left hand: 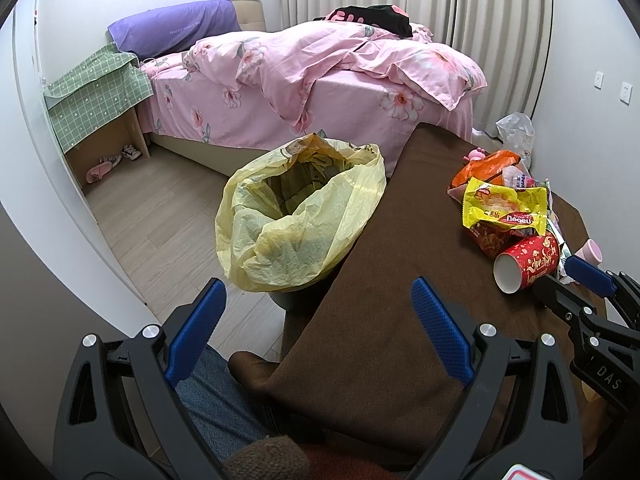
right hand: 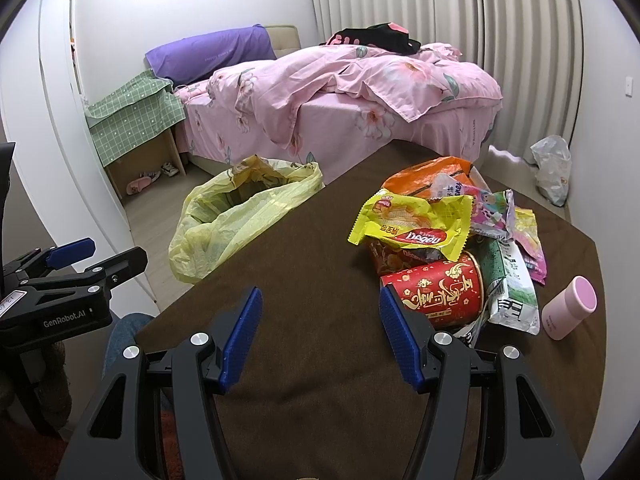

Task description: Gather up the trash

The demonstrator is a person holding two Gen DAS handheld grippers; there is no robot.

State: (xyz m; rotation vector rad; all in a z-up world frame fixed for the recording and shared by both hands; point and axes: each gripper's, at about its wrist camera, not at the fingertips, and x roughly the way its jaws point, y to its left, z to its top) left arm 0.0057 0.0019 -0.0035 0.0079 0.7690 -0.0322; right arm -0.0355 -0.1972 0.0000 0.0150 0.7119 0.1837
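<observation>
A heap of trash lies on the brown table (right hand: pixel 304 280): a red paper cup (right hand: pixel 438 294) on its side, a yellow wrapper (right hand: pixel 412 222), an orange bag (right hand: pixel 426 178) and several other packets. The cup (left hand: pixel 528 262) and yellow wrapper (left hand: pixel 506 208) also show in the left wrist view. A bin lined with a yellow bag (left hand: pixel 300 216) stands open at the table's left edge; it also shows in the right wrist view (right hand: pixel 236 216). My left gripper (left hand: pixel 316 330) is open and empty near the bin. My right gripper (right hand: pixel 320 338) is open and empty, its right finger just left of the cup.
A pink bottle (right hand: pixel 570 306) lies on the table right of the heap. A bed with pink bedding (left hand: pixel 320 76) stands behind. A green-covered bedside stand (left hand: pixel 100 100) is at the left. A clear plastic bag (right hand: pixel 554 168) sits on the floor by the curtain.
</observation>
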